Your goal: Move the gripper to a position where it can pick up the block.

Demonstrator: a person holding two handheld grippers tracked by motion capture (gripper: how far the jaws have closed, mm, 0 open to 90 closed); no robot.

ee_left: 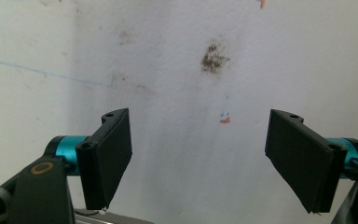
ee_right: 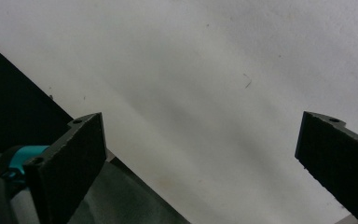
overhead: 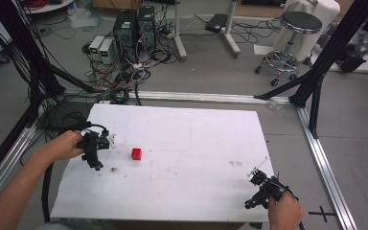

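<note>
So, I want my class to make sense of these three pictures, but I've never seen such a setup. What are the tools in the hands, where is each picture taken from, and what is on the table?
No robot here: a person holds a two-jaw gripper in each hand. The high view looks down on a white table. The left gripper is at its left, the right gripper near the front right corner. Each of the other two pictures comes from a camera riding on one gripper, looking along its black jaws: left gripper, right gripper. Both sets of jaws stand wide apart with nothing between them, so nothing is held. On the table sits one small red block, just right of the left gripper, untouched. The tabletop bears some smudges.
</note>
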